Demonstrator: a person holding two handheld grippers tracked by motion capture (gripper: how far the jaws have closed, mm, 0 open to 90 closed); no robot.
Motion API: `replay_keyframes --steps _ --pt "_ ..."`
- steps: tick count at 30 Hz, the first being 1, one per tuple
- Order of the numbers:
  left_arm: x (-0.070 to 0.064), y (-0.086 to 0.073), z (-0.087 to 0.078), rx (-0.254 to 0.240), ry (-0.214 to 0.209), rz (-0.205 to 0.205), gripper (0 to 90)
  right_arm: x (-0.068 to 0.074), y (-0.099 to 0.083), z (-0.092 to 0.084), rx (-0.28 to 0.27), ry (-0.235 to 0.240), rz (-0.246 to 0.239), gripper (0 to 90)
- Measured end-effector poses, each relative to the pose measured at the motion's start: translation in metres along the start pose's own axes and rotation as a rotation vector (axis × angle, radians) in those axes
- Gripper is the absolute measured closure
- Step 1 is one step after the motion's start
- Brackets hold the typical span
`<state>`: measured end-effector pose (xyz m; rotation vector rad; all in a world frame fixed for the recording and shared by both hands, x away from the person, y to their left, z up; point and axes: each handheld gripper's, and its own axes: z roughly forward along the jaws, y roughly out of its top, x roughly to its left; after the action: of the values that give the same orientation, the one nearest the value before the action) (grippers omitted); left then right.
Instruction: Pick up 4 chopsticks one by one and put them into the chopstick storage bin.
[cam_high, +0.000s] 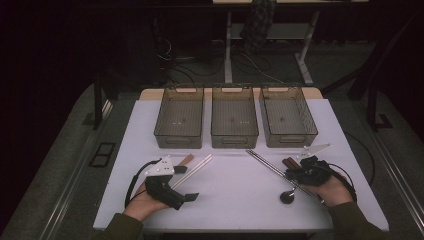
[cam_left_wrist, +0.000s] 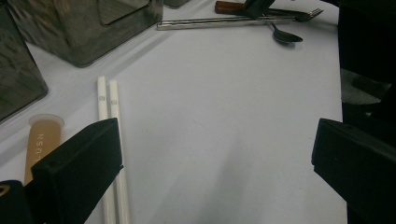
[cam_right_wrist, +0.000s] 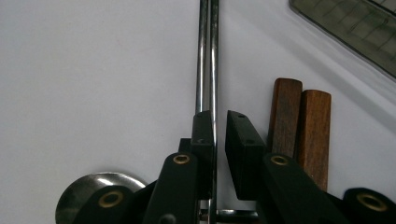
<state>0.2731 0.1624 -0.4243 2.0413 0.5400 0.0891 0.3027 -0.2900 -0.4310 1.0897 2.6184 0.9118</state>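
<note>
A pair of metal chopsticks (cam_high: 265, 162) (cam_right_wrist: 208, 56) lies slantwise at the right of the white table (cam_high: 235, 195). My right gripper (cam_high: 295, 171) (cam_right_wrist: 220, 130) is down on them with its jaws almost together. One rod runs between the jaws against the left one, and a sliver of table shows beside the other jaw. Two brown wooden handles (cam_right_wrist: 299, 121) lie just to the right, and a spoon's bowl (cam_right_wrist: 88, 191) (cam_high: 287, 196) to the lower left. My left gripper (cam_high: 186, 183) (cam_left_wrist: 217, 168) rests wide open on the table. It holds nothing, and two white chopsticks (cam_left_wrist: 108, 121) (cam_high: 197, 165) lie at its left jaw.
Three dark see-through bins (cam_high: 179, 120) (cam_high: 234, 120) (cam_high: 287, 117) stand in a row along the table's far side. A tan handle (cam_left_wrist: 43, 140) lies beside the white chopsticks. A fork (cam_left_wrist: 308, 14) lies by the spoon (cam_left_wrist: 286, 37).
</note>
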Motion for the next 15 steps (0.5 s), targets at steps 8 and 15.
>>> replay_keyframes --steps 8,15 --pt "0.0004 0.0 0.0002 0.0 -0.001 0.0 0.4 0.0005 0.0003 0.0031 0.01 0.001 -0.012 81.0" --pt "0.0003 0.0 0.0001 0.001 -0.001 0.001 0.4 0.0018 0.0003 0.0065 0.029 -0.005 -0.026 81.0"
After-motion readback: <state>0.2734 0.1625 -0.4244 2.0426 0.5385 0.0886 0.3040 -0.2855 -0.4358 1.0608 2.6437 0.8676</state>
